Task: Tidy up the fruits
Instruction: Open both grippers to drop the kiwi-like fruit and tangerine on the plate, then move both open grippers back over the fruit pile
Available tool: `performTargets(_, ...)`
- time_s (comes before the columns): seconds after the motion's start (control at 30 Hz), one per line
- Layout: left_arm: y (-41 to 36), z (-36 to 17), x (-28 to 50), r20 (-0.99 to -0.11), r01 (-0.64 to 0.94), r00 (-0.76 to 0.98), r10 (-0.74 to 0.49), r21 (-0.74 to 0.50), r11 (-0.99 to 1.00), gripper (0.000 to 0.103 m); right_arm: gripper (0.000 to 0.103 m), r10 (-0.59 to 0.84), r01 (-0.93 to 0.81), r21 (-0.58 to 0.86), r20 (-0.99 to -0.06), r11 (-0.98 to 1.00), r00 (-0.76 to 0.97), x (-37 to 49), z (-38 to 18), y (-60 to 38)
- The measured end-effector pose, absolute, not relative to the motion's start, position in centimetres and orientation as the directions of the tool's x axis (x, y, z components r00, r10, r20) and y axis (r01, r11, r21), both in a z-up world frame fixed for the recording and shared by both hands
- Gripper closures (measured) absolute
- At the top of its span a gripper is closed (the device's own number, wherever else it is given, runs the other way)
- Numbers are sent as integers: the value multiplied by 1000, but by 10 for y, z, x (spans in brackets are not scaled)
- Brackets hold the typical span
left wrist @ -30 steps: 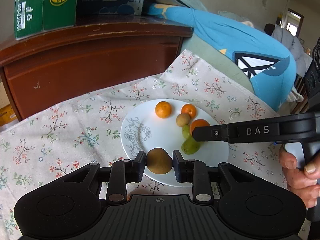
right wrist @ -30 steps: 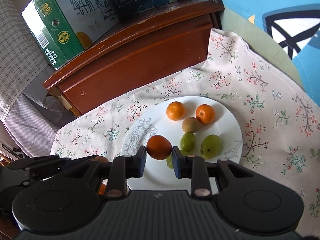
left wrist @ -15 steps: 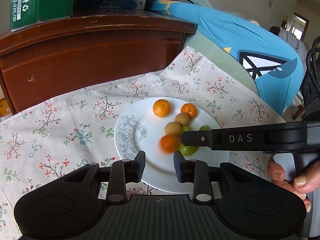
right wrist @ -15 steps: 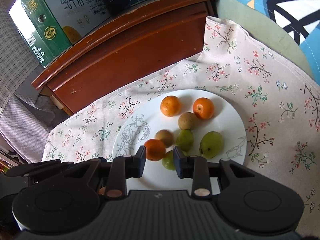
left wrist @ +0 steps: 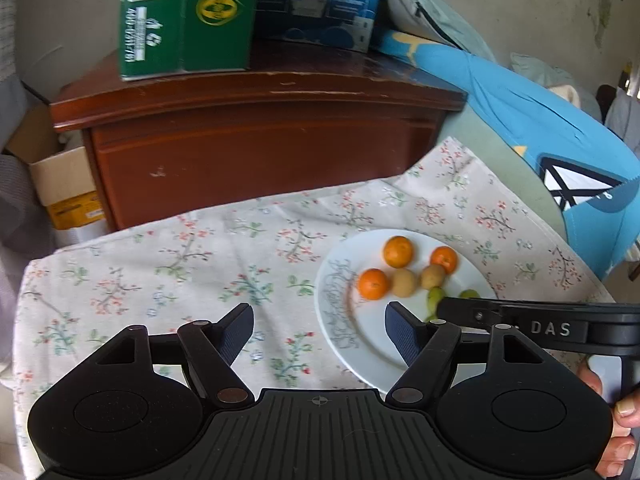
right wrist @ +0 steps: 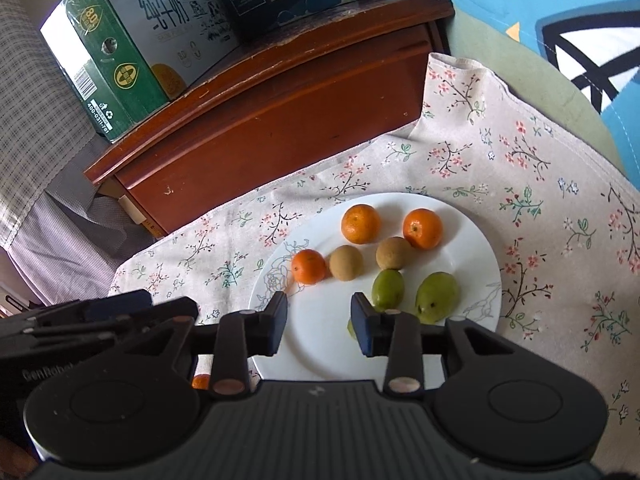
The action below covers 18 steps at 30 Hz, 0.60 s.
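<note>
A white plate [right wrist: 320, 350] on the flowered cloth holds three oranges, among them the left one [right wrist: 308, 266], two brown fruits [right wrist: 346, 263] and green fruits [right wrist: 388, 289]. My right gripper [right wrist: 320, 322] hovers over the plate's near part. Its jaws are opening with nothing between them, and one finger hides part of a green fruit. My left gripper [left wrist: 318, 322] hangs over the cloth left of the plate [left wrist: 326, 320]. Its jaws are opening wide and are empty. The right gripper [left wrist: 540, 326] crosses the left wrist view as a black bar.
A dark wooden cabinet [left wrist: 260, 148] stands behind the cloth, with a green carton [left wrist: 184, 16] and a blue box [left wrist: 320, 0] on top. Blue bedding [left wrist: 540, 120] lies at the right. A person's fingers [left wrist: 616, 432] hold the right handle. Something orange [right wrist: 200, 381] shows under the grippers.
The left gripper let go of the brown fruit onto the plate, spread wide and drew back to the left. The right gripper released its orange onto the plate and opened further.
</note>
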<state>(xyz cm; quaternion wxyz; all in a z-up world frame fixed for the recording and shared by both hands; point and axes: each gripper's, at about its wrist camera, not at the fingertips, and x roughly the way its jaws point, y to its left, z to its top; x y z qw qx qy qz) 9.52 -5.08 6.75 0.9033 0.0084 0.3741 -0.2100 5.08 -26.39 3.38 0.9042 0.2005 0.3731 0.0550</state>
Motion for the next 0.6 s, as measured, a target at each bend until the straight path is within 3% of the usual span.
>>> performTargets(0.6, -7, 66, 68, -720, 340, 621, -310, -108, 934, 30, 66, 361, -89, 410, -656, 908, 663, 23, 34, -230)
